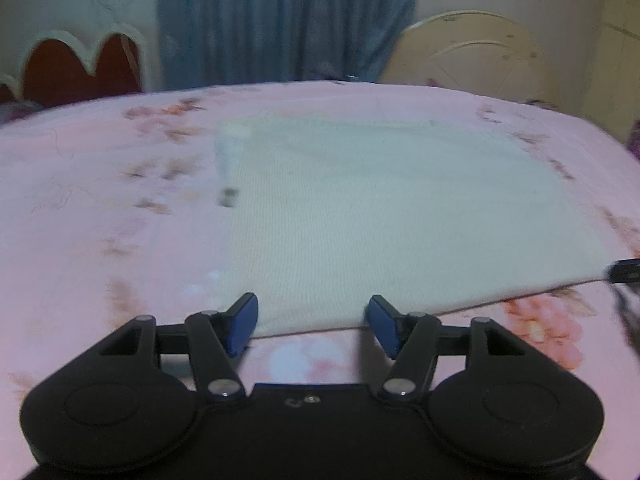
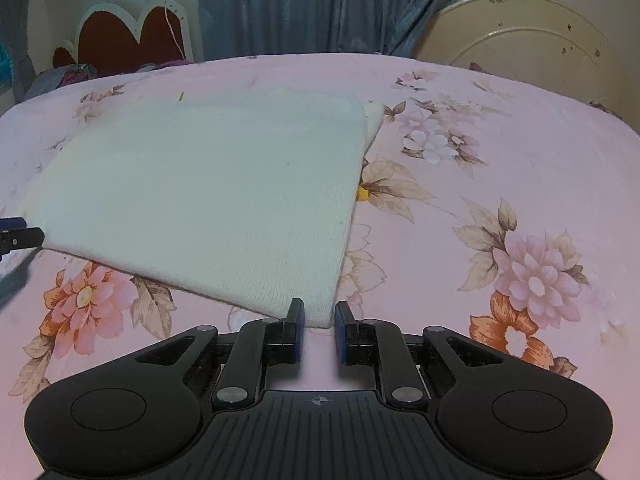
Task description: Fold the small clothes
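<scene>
Right wrist view: a bed with a pink floral sheet [image 2: 500, 160] fills the frame, with a blue curtain [image 2: 320, 4] and a red scalloped headboard [image 2: 132, 40] behind it. A white knit garment [image 2: 208, 192], folded flat into a rough rectangle, lies on the sheet, left of centre. The right gripper [image 2: 319, 330] sits low at the garment's near right corner, jaws parted by a narrow gap, holding nothing; whether the pads touch the fabric cannot be told. Left wrist view, blurred: the left gripper [image 1: 312, 324] is spread wide at the near edge of the same garment [image 1: 380, 216], its blue pads [image 1: 242, 322] either side of the hem, nothing clamped.
</scene>
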